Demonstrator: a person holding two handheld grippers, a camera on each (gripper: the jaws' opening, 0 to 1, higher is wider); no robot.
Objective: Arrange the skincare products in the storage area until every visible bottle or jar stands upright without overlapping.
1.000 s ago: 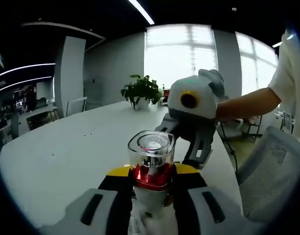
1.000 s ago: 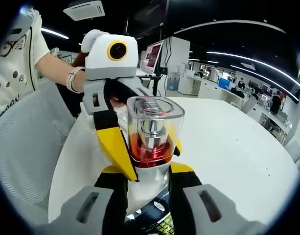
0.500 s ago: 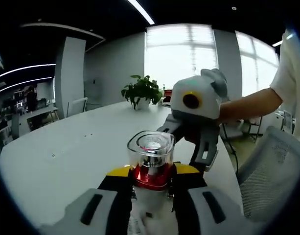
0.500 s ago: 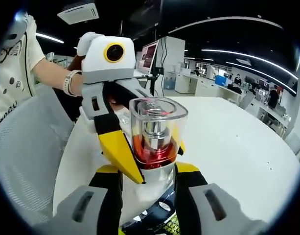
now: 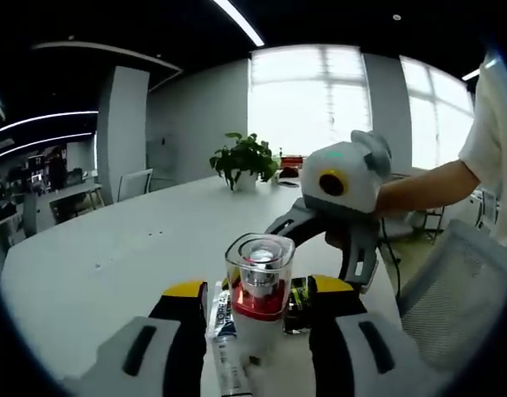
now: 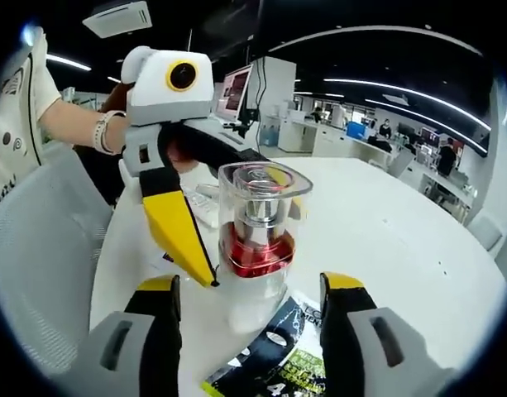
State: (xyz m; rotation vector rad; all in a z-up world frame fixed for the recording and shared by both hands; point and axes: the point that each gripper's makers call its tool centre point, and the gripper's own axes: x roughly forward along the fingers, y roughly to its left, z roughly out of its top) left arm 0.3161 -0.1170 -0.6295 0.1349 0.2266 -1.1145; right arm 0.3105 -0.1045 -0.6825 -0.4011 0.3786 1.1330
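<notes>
Clear-capped bottle (image 5: 258, 289) with a red collar stood upright on the white table (image 5: 112, 248). Left gripper (image 5: 257, 310) was released, jaws spread wide of it; right gripper (image 6: 253, 302) likewise let go. Best to back both straight off, no brushing. Sachets (image 6: 274, 351) lay flat at its base. Contents couldn't be told.

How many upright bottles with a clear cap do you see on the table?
1: the bottle stands on the white table, between the open fingers of both grippers. Flat sachets lie at its base; other bottles may be hidden behind the grippers.
</notes>
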